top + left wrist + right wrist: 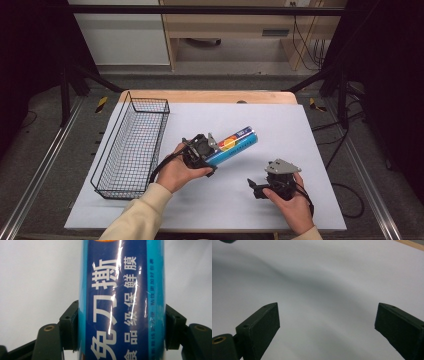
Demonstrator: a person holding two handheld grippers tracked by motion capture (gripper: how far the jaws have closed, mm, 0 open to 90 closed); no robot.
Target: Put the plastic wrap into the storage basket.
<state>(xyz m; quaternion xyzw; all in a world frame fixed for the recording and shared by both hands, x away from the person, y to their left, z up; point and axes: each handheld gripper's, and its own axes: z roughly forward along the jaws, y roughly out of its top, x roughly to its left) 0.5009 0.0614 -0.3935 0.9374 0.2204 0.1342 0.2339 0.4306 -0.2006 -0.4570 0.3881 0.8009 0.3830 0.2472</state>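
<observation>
blue tube (120, 302): shiny, smooth plastic wrap with bright glints | left claw (120, 327): black, dull, hard plastic | right claw (327, 325): same dull black, flat smooth pads | basket (131, 145): thin black metal wire | surface (280, 125): smooth, dull pale sheet like paper, bare wood at far edge
</observation>
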